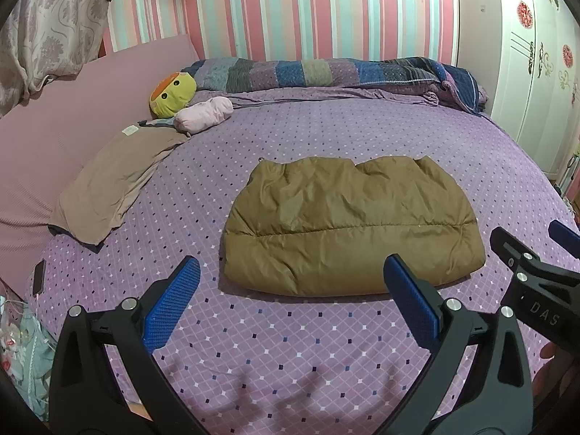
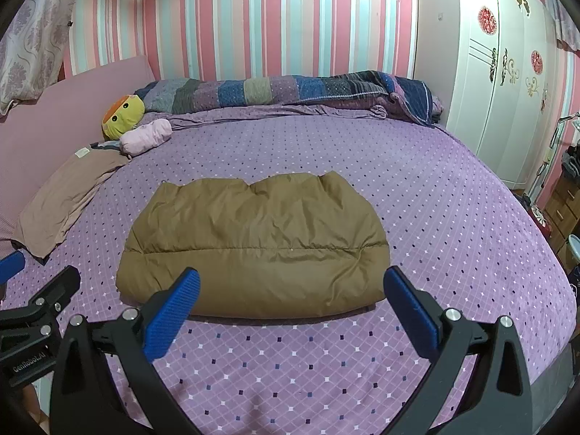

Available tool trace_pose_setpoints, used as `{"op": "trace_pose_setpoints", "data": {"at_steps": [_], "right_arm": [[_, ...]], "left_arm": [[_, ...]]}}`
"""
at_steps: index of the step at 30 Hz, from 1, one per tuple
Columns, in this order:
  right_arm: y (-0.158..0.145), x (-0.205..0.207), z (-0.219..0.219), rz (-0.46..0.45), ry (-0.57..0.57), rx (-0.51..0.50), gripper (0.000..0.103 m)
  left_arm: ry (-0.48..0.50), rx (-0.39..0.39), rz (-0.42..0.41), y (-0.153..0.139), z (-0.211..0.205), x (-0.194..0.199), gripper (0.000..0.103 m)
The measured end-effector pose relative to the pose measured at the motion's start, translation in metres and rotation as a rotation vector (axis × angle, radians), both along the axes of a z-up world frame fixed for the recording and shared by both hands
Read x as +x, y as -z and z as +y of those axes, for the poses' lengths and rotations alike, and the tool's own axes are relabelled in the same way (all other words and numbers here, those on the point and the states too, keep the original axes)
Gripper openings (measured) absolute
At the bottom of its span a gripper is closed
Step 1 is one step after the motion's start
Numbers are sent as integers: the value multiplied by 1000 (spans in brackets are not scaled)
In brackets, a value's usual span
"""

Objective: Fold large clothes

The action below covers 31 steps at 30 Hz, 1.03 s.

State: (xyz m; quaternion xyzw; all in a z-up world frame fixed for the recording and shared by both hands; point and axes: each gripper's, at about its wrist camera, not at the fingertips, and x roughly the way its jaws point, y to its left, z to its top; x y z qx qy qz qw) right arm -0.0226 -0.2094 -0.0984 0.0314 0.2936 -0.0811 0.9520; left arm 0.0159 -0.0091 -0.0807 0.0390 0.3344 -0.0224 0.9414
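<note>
Lying folded on the bed (image 1: 326,344), brown jacket (image 1: 348,224), just ahead of both spread, empty tools.

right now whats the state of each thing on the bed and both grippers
brown padded jacket: folded into a bundle, lying flat on the bedsheet, held by nothing
left gripper: open, empty, short of the jacket
right gripper: open, empty, at the jacket's near edge
tan pillow: flat, wrinkled
striped quilt: bunched along the wall
wardrobe: doors shut

A: The jacket (image 1: 348,224) is plain olive-brown; the bedsheet (image 1: 326,134) is purple with small diamonds.

B: The wall (image 2: 253,29) has pink, white and teal stripes, and the gripper pads (image 2: 174,311) are blue.
</note>
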Motion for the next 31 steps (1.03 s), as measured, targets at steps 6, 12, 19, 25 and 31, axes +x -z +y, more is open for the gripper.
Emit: {"op": "trace_pose_setpoints", "data": {"at_steps": [6, 12, 19, 25, 31], "right_arm": [[0, 0, 0, 3, 0, 2, 101], [-2, 0, -4, 2, 6, 2, 101], [0, 2, -5, 8, 4, 0, 101], [1, 2, -6, 7, 7, 2, 101], [3, 3, -7, 7, 8, 2, 101]], "left_arm": [[-1, 4, -3, -1, 0, 1, 100], [6, 5, -2, -1, -1, 3, 100], [6, 3, -1, -1, -3, 3, 100], [5, -14, 19, 0, -3, 3, 100], [7, -10, 22, 0, -4, 3, 100]]}}
